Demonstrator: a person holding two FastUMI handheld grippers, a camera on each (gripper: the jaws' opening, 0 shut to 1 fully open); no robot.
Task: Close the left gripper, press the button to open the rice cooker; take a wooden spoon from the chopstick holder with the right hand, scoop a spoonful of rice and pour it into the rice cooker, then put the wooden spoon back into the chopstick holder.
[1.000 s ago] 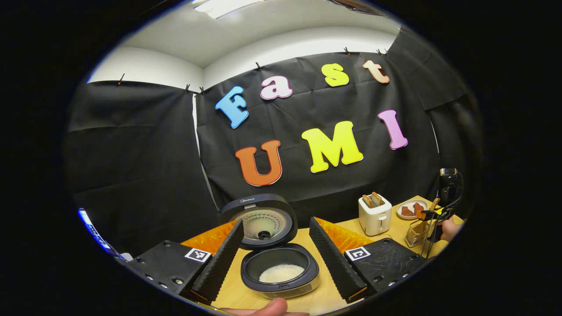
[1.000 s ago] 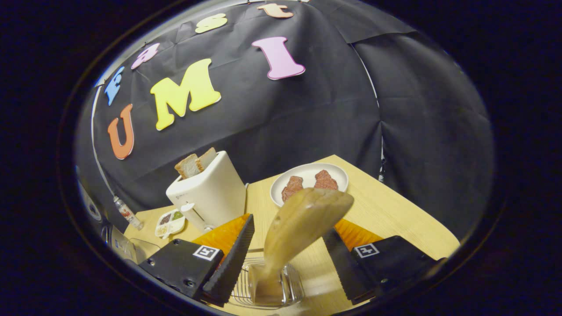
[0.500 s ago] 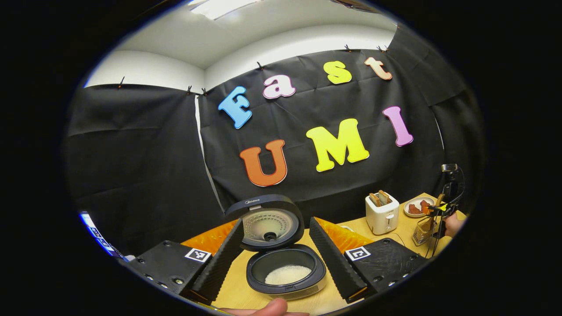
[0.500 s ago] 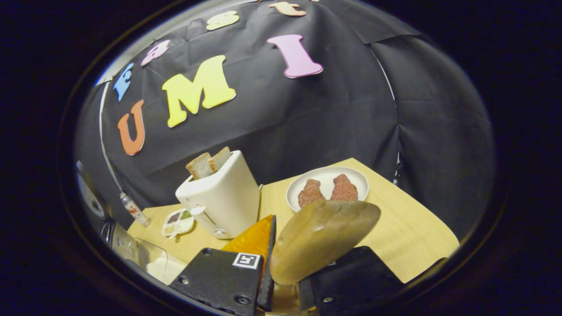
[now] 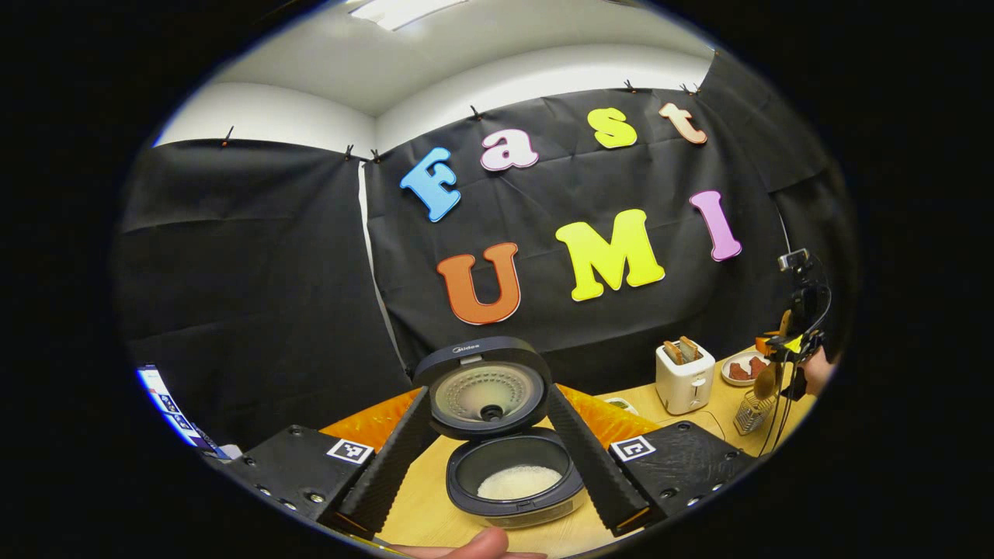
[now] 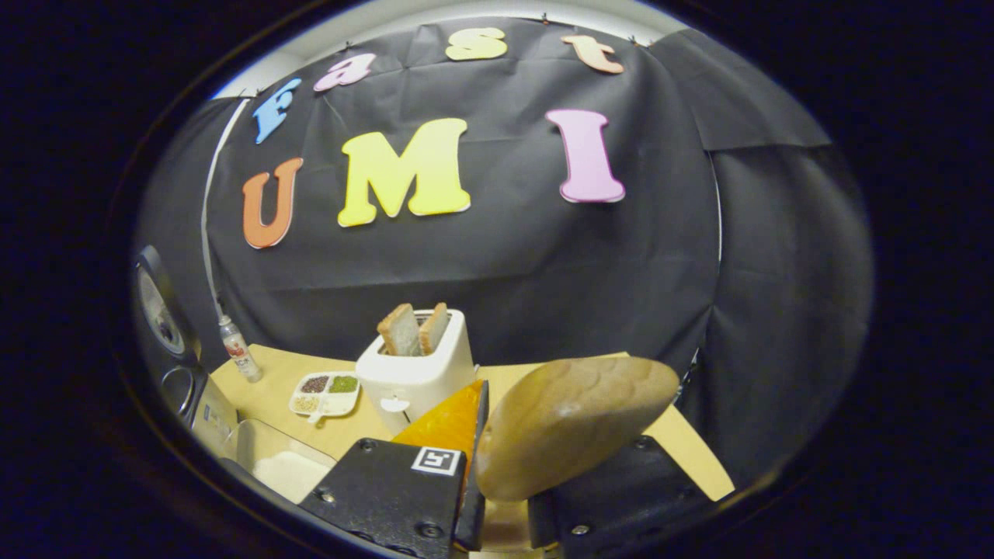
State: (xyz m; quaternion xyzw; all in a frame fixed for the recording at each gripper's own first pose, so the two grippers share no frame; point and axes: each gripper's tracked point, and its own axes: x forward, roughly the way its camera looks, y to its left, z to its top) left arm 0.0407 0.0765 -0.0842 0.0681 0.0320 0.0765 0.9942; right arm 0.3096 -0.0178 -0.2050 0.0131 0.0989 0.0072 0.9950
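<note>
Right gripper (image 6: 497, 497) clenched on wooden spoon (image 6: 571, 423), low centre; left gripper (image 5: 493, 458) released; a shallow grip could let it twist while scooping

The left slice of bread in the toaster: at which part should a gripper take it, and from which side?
Take the left slice at its upper half, which stands out of the toaster. Come from straight above, probably with one finger in the gap to the second slice, pinching the flat faces.
</note>
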